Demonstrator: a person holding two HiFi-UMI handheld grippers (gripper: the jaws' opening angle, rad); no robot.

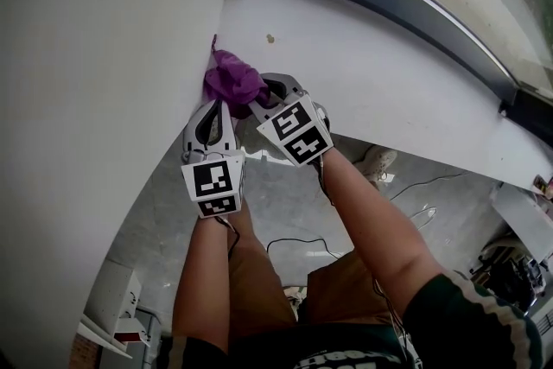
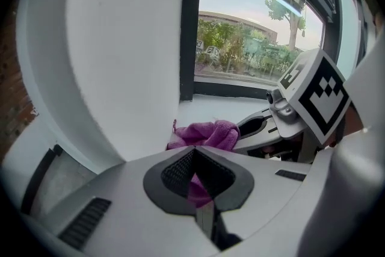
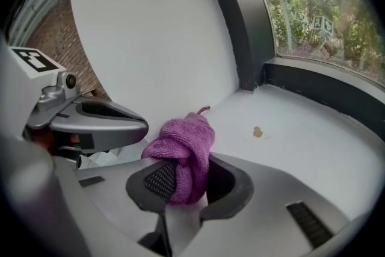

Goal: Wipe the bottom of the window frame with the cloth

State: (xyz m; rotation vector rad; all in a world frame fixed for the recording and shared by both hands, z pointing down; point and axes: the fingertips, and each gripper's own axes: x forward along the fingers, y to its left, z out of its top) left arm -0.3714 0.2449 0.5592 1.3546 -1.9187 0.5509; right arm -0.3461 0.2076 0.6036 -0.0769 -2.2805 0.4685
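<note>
1 purple cloth (image 1: 233, 82), 2 grippers, the left gripper (image 1: 221, 108) and right gripper (image 1: 263, 95), 1 window sill (image 1: 389, 82), 1 brown spot (image 1: 270, 38)

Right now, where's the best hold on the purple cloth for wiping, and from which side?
Take the cloth by its thick bunched fold nearest the room, coming in from the room side. It's wadded by the side wall, so that side is blocked. The right tongs clamp it this way; the left tongs pinch only a thin edge.

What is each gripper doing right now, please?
Left gripper: jaws closed on a fold of the purple cloth.
Right gripper: jaws closed on the same cloth.
</note>
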